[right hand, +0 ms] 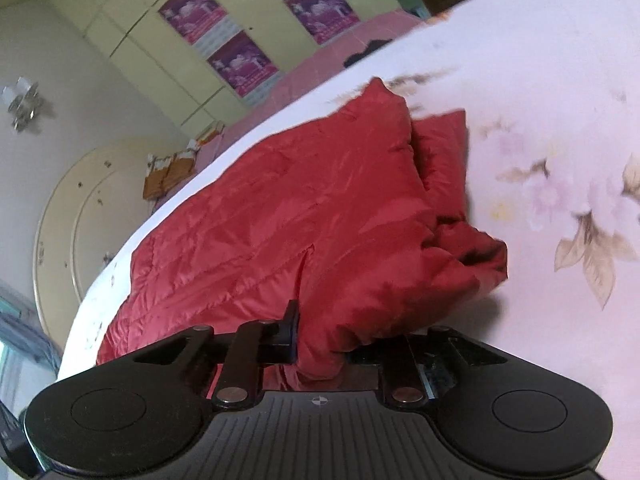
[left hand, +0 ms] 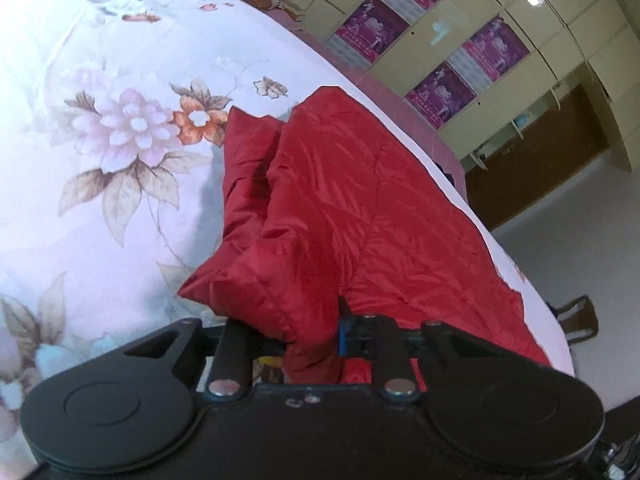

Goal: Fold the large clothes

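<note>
Left wrist view: the floral bedsheet (left hand: 100, 168) covers the bed. Behind it stands a pale yellow wardrobe (left hand: 560, 40) with purple posters (left hand: 370, 28) on its doors; a brown door (left hand: 536, 160) lies to the right. The red quilted jacket (left hand: 360, 200) lies on the sheet near the bed's right edge, its near part bunched and raised toward the camera. The left gripper (left hand: 312, 332) is tilted, pointing along the bed — its jaws are clenched on a fold of the jacket, the red cloth filling the gap between them.

Right wrist view: the same wardrobe (right hand: 152, 52) and posters (right hand: 192, 12) sit upper left, and a round cream panel (right hand: 72, 216) leans at left. The jacket (right hand: 300, 208) spreads across the sheet (right hand: 560, 120), a puffed fold at right. The right gripper (right hand: 320, 344) — also tilted — is clamped on a bunched fold at the jacket's near edge.
</note>
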Action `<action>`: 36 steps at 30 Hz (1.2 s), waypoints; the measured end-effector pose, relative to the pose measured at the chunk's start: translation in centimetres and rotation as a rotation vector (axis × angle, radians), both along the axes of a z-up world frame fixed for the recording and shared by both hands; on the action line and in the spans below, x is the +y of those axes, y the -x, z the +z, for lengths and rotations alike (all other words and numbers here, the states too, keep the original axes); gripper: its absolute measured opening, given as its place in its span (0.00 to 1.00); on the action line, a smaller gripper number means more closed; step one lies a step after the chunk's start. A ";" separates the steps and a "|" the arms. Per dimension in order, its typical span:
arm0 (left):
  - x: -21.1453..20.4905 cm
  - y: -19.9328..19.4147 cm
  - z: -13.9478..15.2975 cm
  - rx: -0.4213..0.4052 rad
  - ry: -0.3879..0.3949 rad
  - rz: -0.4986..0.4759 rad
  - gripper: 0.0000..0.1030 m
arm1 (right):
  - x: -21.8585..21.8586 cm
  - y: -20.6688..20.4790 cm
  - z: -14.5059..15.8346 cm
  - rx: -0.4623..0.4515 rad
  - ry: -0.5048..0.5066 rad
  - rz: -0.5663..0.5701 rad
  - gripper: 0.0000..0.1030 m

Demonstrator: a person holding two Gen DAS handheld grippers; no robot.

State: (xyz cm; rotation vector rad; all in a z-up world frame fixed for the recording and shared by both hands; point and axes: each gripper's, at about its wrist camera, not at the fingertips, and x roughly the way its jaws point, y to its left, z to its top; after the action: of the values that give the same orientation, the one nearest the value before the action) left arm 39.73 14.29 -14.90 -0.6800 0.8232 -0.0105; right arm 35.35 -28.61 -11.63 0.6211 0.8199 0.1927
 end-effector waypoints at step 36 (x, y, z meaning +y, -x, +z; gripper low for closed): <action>1.4 18.9 0.9 0.073 -0.095 -0.137 0.51 | -1.9 12.9 1.1 0.058 0.117 -0.025 0.52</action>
State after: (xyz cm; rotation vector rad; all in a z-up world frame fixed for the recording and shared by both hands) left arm 20.80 15.66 -14.02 -0.5365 0.9336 -0.0700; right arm 22.50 -30.50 -10.55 0.5288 0.8722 0.1041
